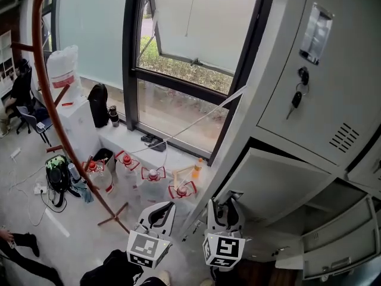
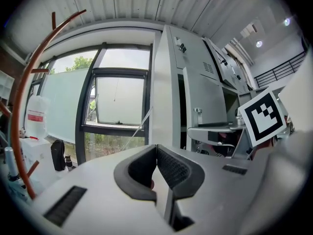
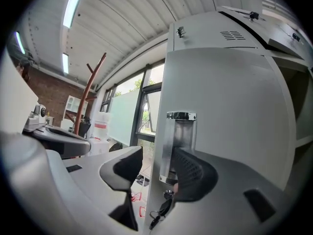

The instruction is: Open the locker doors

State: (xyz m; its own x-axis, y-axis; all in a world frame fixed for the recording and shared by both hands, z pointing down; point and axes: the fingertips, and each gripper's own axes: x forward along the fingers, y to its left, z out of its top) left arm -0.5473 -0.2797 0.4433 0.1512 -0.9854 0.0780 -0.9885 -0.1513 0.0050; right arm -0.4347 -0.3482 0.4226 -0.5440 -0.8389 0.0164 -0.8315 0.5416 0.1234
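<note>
While right claw (image 3: 157, 153) gapes astride the upright door handle (image 3: 181, 131), left claw (image 2: 156, 153) closed, empty.

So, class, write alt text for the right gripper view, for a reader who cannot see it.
The right gripper holds its jaws open astride the edge of a grey locker door, beside its chrome handle, not pinching it. Below the handle hang keys; a window shows beyond, at left.

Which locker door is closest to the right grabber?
The swung-open door, just under the shut top door with dangling keys. Its edge, by the shiny handle, stands between the right gripper's open jaws; the other doors are farther off.
</note>
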